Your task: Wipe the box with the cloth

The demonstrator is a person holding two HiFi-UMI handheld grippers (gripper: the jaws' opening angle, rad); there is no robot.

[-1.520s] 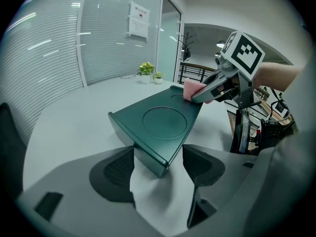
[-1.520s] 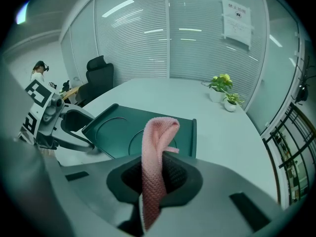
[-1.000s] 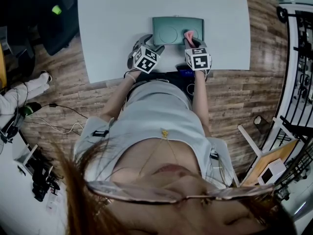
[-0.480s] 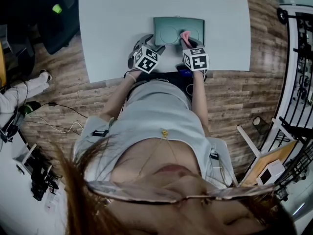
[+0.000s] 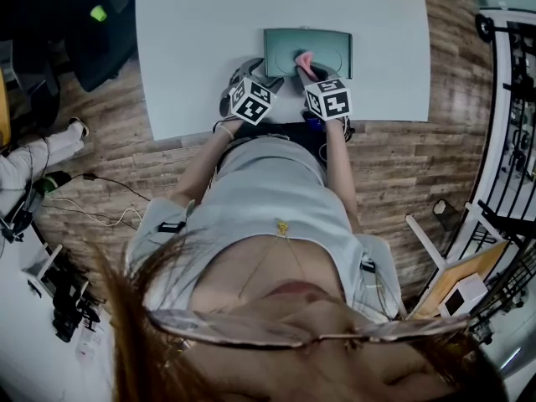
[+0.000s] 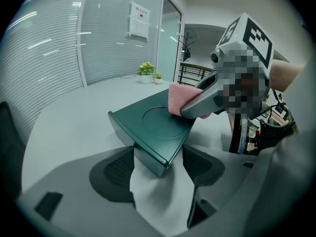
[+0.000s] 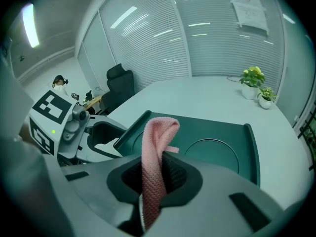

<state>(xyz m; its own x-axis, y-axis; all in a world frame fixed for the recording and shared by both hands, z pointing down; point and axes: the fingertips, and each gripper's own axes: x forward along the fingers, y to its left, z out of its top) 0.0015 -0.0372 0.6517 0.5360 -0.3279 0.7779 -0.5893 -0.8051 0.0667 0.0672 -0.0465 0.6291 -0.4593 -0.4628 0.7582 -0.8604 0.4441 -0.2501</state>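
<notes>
Nearest the body, had the left gripper (image 6: 158, 171) set at the near left corner of the box (image 6: 155, 127) — jaws spread, one to each side of that corner, with bare table (image 6: 74, 127) showing between the right-hand jaw and the box wall. Pinched nothing there. Looked placed as a stop, so that the box, lying close to the table's near edge, would not slide under a wiping stroke.

Just to the right, had the right gripper (image 7: 150, 181) pressed together on the cloth (image 7: 157, 147), a pink knitted strip folded into a loop that stuck out past the jaw tips. Gripped it low, probably to leave enough free fold to drag over the surface. Rested that loop on the dark green lid, toward its middle, beside a round recess (image 7: 212, 154) moulded into the top.

Judged the wiping under way. Could not tell from the lid how much had been covered. Seemed to call next for light downward pressure and a sideways sweep — with the left jaws staying put as the brace.

Farther off, saw two small potted plants (image 7: 253, 80) at the far right of the table, well apart from the box. Beyond, toward the far left, made out an office chair (image 7: 118, 85) and a glass wall with blinds (image 7: 163, 33).
</notes>
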